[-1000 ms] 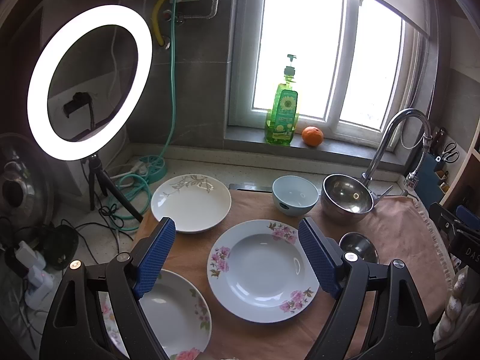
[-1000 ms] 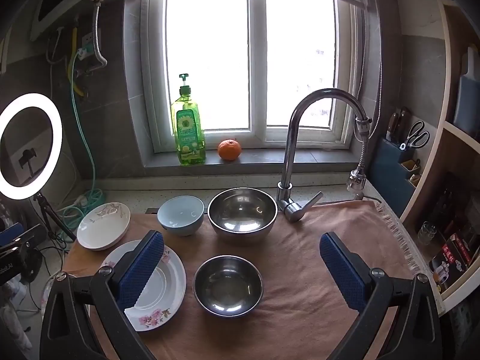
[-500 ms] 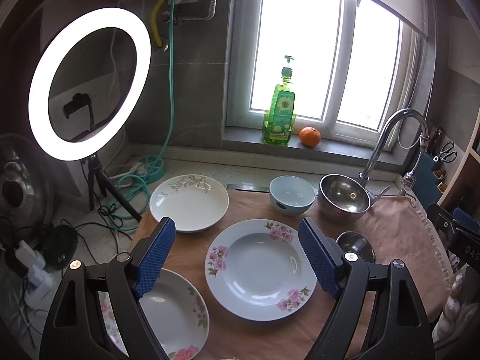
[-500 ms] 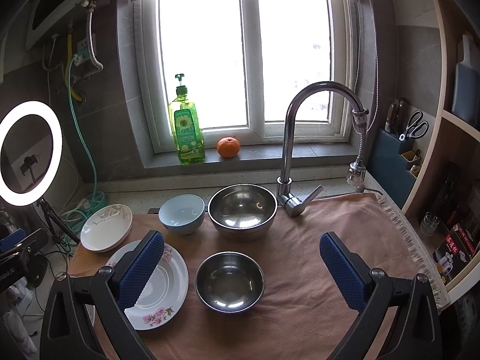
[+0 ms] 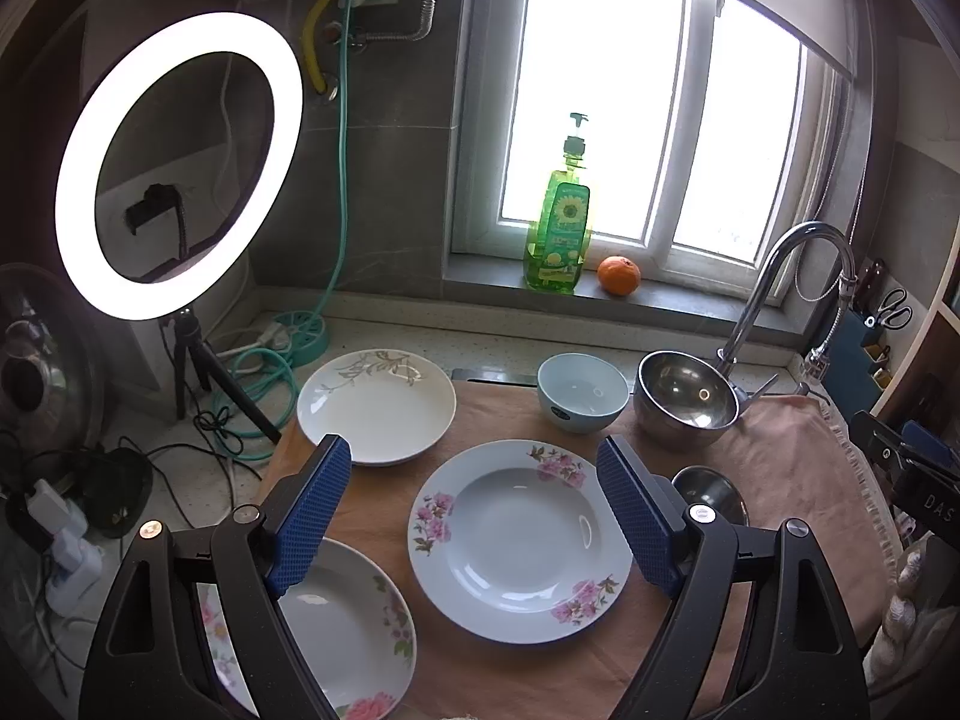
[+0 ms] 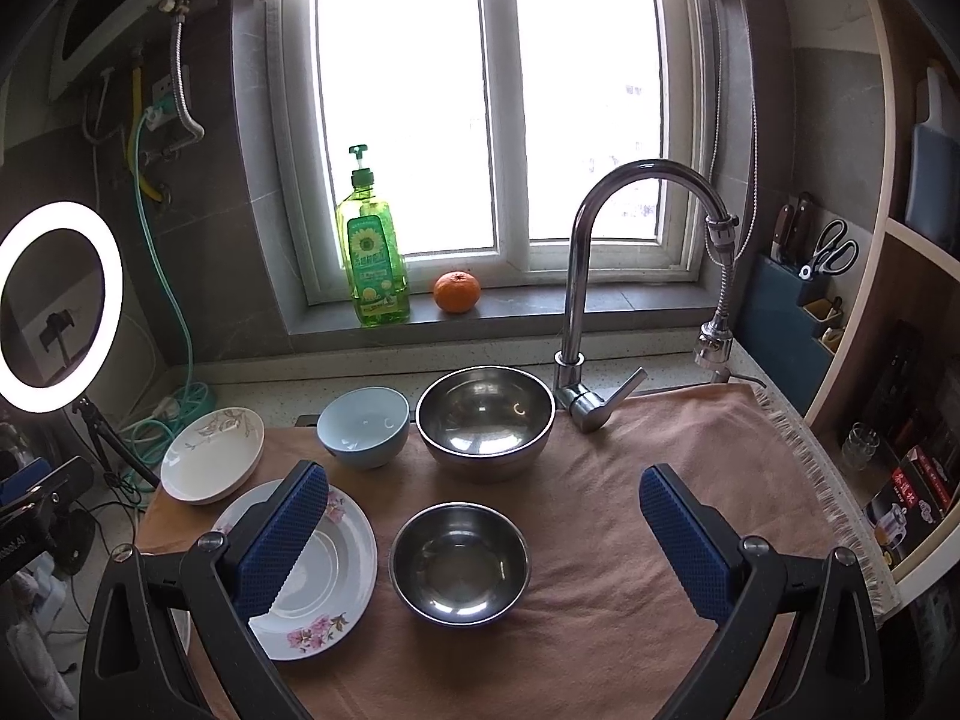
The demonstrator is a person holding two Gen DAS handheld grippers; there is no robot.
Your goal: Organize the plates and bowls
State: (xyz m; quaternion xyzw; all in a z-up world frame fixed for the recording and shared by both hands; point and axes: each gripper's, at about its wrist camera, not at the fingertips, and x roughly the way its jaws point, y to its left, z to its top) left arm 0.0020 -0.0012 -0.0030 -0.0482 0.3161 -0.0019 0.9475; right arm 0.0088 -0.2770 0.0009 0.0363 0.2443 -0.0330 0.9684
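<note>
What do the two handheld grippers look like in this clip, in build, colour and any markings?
Both match: the left gripper and right gripper each have black speckled plastic arms with triangular cut-outs, round screw heads at the joints, and long flat blue pads with a fine dimpled grip texture. One screw on the left one looks copper-coloured. No cables, hands or sleeves show.

a bright white-framed window [image 6: 486,120] sits in a grey tiled wall [image 5: 384,180], and on its grey sill [image 6: 522,306] a green pump bottle of dish soap [image 6: 372,264] stands just beside an orange [image 6: 457,291]. a lit ring light [image 5: 180,162] on a small tripod stands at the left of the pale speckled counter [image 5: 384,330], near a teal hose [image 5: 339,180] and tangled cables. a curved chrome faucet [image 6: 606,276] rises behind the brown cloth [image 6: 660,480], and a blue holder with knives and scissors [image 6: 798,276] sits by wooden shelving at the right.
</note>
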